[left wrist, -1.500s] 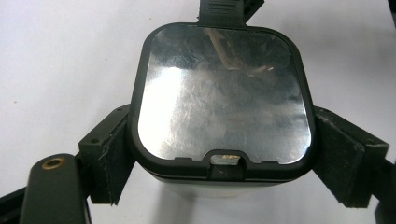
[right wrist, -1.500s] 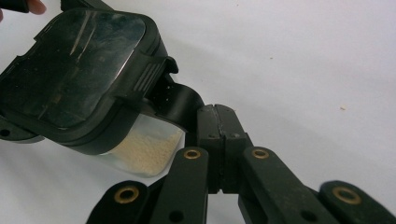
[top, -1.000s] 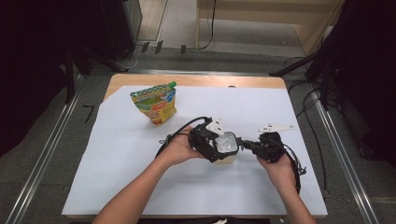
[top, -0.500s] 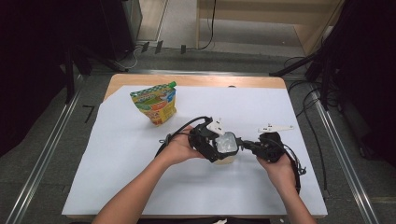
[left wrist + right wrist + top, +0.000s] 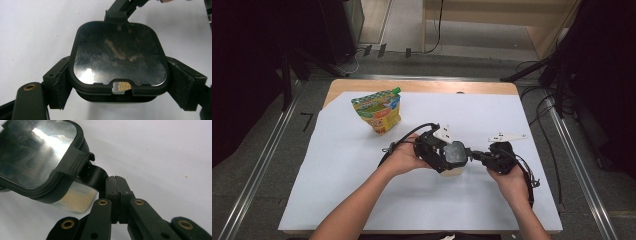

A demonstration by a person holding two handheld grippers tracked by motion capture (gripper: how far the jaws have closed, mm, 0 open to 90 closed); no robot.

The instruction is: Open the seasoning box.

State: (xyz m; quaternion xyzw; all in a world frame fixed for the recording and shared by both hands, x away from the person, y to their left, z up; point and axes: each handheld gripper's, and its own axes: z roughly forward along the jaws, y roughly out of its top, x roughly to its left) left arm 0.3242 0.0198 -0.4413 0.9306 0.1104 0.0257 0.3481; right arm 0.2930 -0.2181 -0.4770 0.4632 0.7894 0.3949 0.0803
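A clear container (image 5: 452, 171) with a black-rimmed lid (image 5: 117, 53) stands on the white sheet, pale grains showing inside it (image 5: 76, 197). My left gripper (image 5: 438, 152) is shut on it, one pad on each side wall (image 5: 58, 82). From the opposite side, my right gripper (image 5: 474, 155) is shut on the black latch flap (image 5: 93, 176) at the lid's edge. In the right gripper view its two jaws (image 5: 115, 185) meet tightly around that flap. The lid (image 5: 37, 152) lies flat on the container.
A colourful stand-up pouch (image 5: 378, 111) with a green cap stands at the back left of the white sheet (image 5: 337, 165). Wooden table edge (image 5: 422, 86) runs along the far side. Cables trail from both grippers.
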